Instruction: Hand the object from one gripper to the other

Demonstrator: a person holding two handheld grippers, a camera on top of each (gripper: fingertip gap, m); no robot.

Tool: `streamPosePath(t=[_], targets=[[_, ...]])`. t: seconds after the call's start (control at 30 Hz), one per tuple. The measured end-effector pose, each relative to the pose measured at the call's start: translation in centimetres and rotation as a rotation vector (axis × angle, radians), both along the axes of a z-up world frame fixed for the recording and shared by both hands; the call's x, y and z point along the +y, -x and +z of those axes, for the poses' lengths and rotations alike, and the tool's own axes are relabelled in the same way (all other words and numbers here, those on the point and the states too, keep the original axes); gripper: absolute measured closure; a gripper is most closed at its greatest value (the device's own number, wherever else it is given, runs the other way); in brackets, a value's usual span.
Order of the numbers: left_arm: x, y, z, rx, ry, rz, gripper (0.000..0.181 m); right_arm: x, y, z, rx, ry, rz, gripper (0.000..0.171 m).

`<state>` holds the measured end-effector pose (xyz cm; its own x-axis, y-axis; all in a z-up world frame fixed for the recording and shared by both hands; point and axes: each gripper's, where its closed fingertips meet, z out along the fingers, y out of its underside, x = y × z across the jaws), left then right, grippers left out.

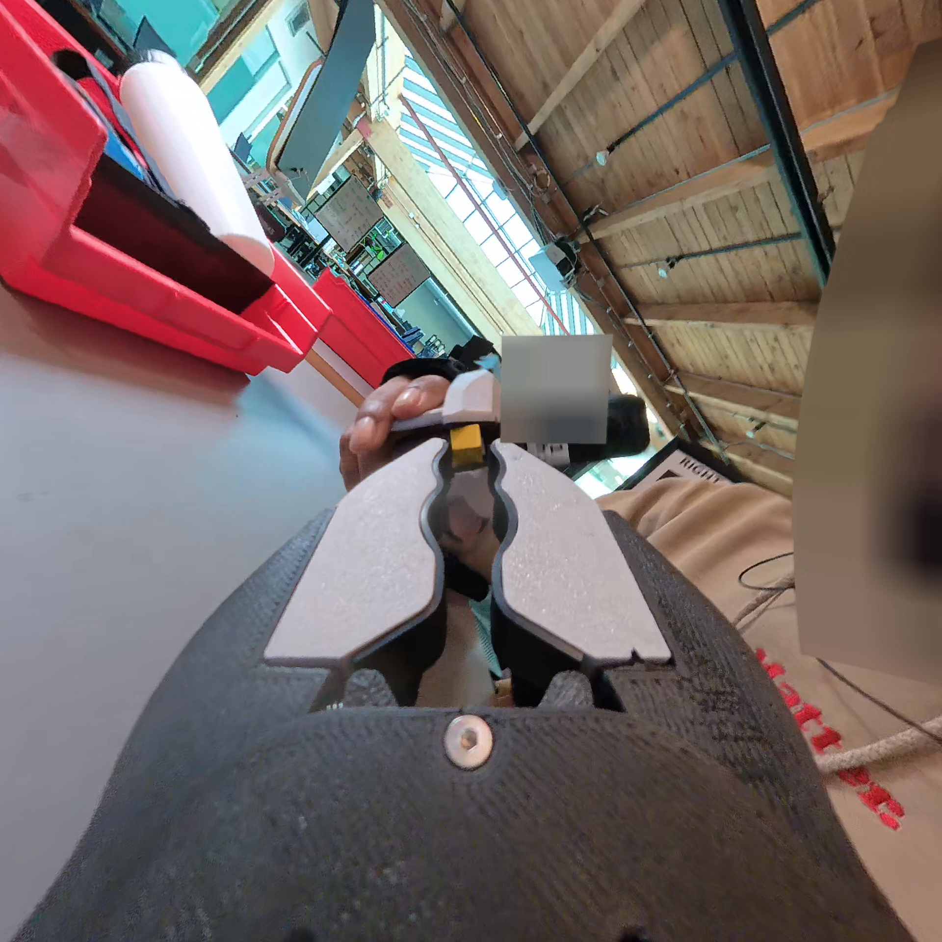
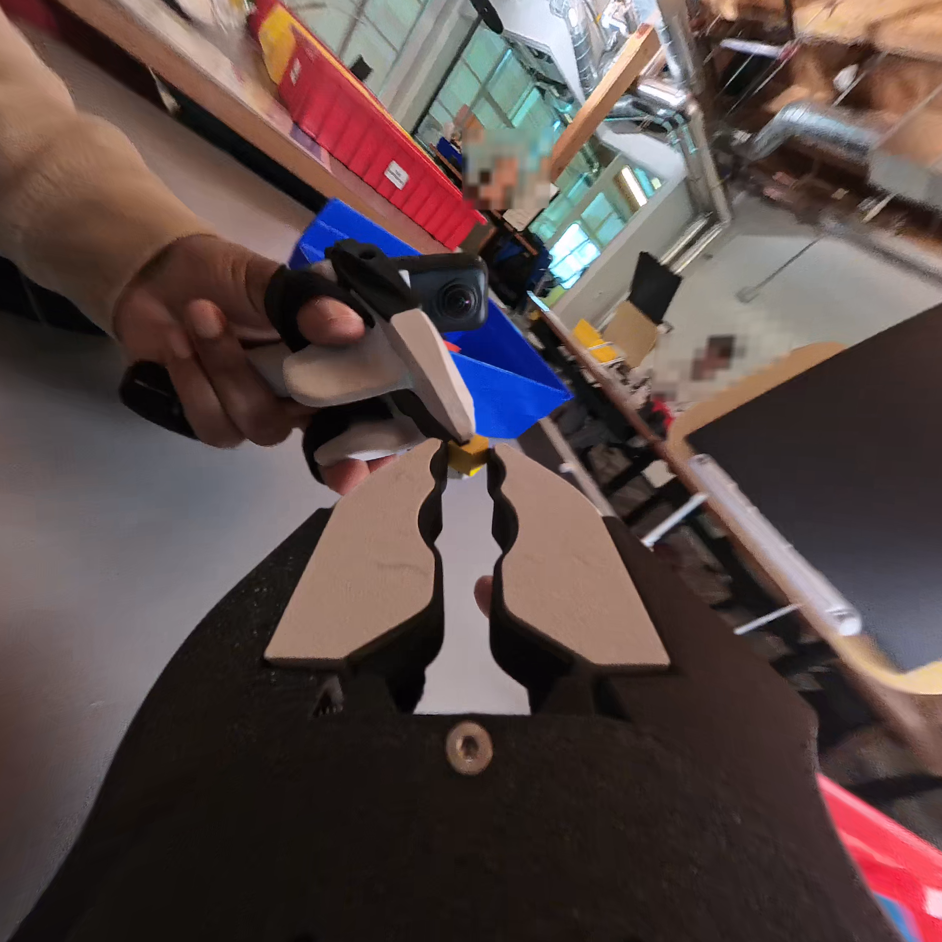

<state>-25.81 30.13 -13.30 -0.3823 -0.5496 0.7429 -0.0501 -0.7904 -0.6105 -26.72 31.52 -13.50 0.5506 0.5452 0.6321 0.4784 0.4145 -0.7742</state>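
A small yellow block sits between the tips of my left gripper, whose jaws stand narrowly apart and close on it. The right gripper's grey finger, held by a hand, meets the block from above. In the right wrist view the same yellow block sits between the tips of my right gripper, with the jaws closed to its width. The left gripper's finger, held by a hand, touches the block's top. Both grippers hold it above the grey table.
Red bins and a white roll stand at the table's far left. A blue bin lies behind the left gripper and a long red bin farther back. A person's beige sleeve is at the right. Left and right tips are no more than a few centimetres apart.
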Motion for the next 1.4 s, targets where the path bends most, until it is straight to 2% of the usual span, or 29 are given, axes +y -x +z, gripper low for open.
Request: streamPosePath(t=[0.1,0.27,0.37,0.5,0.57,0.67,0.73,0.83,0.87,0.93,1.03,1.1,1.23,1.3,1.4], targets=[[-0.2,0.4,0.2,0.008,-0.206,0.014,0.158,-0.2,-0.3,-0.3,0.187,0.315,0.145,0.157],[-1.6,0.6,-1.6,0.109,-0.758,0.055,0.150,-2.3,0.2,-0.2,0.569,0.972,0.511,0.157],[-2.7,0.5,-2.0,0.092,-0.948,0.080,0.150,-3.8,0.9,-0.6,0.638,1.244,0.658,0.157],[-4.0,0.5,-2.2,0.071,-1.106,0.079,0.157,-5.4,1.9,-1.5,0.637,1.432,0.749,0.157],[-3.8,0.5,-2.0,0.072,-1.170,0.115,0.167,-5.3,1.9,-1.4,0.690,1.497,0.771,0.158],[-2.7,0.3,-2.1,0.124,-1.272,0.219,0.170,-4.1,1.5,-1.3,0.796,1.532,0.747,0.158],[-1.6,0.2,-2.1,0.174,-1.278,0.269,0.170,-2.8,1.0,-1.4,0.845,1.477,0.683,0.156],[-0.1,0.4,-2.2,0.232,-1.135,0.278,0.170,-0.4,-0.7,-1.6,0.797,1.232,0.494,0.150],[0.1,0.4,-2.5,0.256,-1.058,0.243,0.170,0.2,-1.3,-1.6,0.736,1.119,0.426,0.148],[-0.4,0.3,-3.2,0.280,-0.790,0.102,0.170,0.3,-1.8,-1.2,0.572,0.854,0.345,0.145],[-0.6,0.4,-2.6,0.223,-0.386,-0.029,0.170,-1.4,-0.7,-2.3,0.194,0.518,0.300,0.142],[-0.4,0.4,-2.4,0.201,-0.237,-0.072,0.170,-1.7,0.0,-3.3,0.014,0.344,0.236,0.141],[-0.9,0.2,-2.2,0.169,-0.090,-0.121,0.171,-1.2,0.7,-2.9,-0.065,0.155,0.131,0.144],[-1.2,0.0,-2.3,0.170,-0.064,-0.135,0.171,-1.0,0.6,-2.4,-0.069,0.091,0.097,0.151],[-1.2,-0.1,-2.1,0.148,-0.011,-0.144,0.171,-1.0,0.5,-1.9,-0.082,0.059,0.083,0.155]])
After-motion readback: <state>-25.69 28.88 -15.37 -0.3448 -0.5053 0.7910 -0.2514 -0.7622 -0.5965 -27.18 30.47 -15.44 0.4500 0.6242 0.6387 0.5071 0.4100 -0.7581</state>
